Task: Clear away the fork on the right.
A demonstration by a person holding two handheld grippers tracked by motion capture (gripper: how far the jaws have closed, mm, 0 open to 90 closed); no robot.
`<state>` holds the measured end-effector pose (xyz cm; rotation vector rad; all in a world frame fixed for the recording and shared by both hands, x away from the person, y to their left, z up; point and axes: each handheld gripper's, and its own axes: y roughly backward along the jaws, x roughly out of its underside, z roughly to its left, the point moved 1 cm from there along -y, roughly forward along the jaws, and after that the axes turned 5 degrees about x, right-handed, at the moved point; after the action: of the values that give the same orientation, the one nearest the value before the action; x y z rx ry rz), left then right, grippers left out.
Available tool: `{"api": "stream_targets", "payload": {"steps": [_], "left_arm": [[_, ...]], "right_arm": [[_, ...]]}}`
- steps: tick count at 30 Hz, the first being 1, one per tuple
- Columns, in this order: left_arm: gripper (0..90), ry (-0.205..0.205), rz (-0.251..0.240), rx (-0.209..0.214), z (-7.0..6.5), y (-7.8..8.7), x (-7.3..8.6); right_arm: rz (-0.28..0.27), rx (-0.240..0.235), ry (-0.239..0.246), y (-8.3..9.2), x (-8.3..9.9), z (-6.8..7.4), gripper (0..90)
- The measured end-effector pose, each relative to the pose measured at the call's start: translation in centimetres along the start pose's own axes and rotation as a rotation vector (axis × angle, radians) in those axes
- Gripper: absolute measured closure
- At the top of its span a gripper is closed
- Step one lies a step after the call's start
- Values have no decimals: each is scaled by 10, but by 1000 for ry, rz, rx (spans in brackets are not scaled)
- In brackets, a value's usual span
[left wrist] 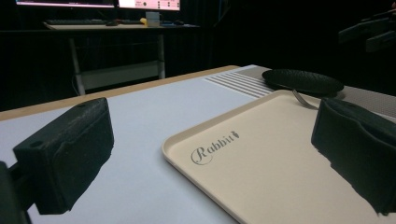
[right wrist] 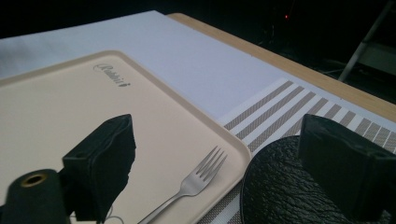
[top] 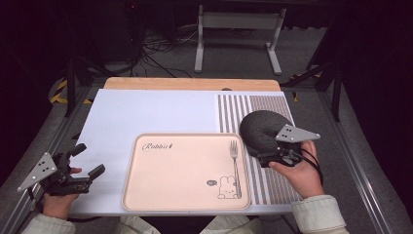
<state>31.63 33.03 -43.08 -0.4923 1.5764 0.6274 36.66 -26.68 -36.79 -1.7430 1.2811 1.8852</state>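
A beige tray (top: 180, 170) with "Rabbit" lettering and a rabbit drawing lies at the near middle of the table. A metal fork (top: 235, 163) rests along its right side, tines pointing away. To the tray's right sits a dark textured round plate (top: 263, 127) on the striped mat. My right gripper (top: 263, 158) is open at the plate's near edge. In the right gripper view (right wrist: 219, 140) one jaw is over the tray (right wrist: 56, 107) and the other over the plate (right wrist: 280, 186), with the fork (right wrist: 196, 179) between them. My left gripper (top: 88, 160) is open left of the tray, holding nothing.
A white mat (top: 146, 109) with a striped right section (top: 272, 105) covers most of the wooden table (top: 192, 84). Beyond the far edge are a white metal stand (top: 238, 34) and floor cables (top: 156, 51). The left gripper view shows the tray (left wrist: 261, 154), fork (left wrist: 301, 98) and plate (left wrist: 302, 81).
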Motion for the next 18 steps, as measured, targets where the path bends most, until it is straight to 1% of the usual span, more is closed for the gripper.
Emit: {"api": "stream_targets", "payload": {"steps": [3, 6, 8, 10, 12, 14, 16, 17, 18], "left_arm": [[0, -1, 5, 0, 0, 0, 0], [1, 0, -2, -3, 0, 0, 0], [0, 0, -3, -3, 0, 0, 0], [0, -1, 1, -2, 0, 0, 0], [0, -4, 4, -1, 0, 0, 0], [0, -6, 3, -3, -1, 0, 0], [0, -9, -1, -7, -1, 0, 0], [0, -10, 0, -8, -1, 0, 0], [0, -12, 1, -8, -1, 0, 0]], "right_arm": [[-47, 9, -12, 7, 7, -3, 106], [-92, 17, -31, 14, 15, -5, 101], [-116, 29, -34, 18, 21, -7, 87], [-139, 31, -47, 21, 27, -9, 81], [-162, 40, -61, 25, 36, -11, 70], [-185, 52, -80, 31, 50, -15, 65], [-208, 64, -85, 34, 60, -18, 62], [-220, 70, -104, 36, 65, -20, 61], [-236, 78, -113, 37, 71, -22, 59]]}}
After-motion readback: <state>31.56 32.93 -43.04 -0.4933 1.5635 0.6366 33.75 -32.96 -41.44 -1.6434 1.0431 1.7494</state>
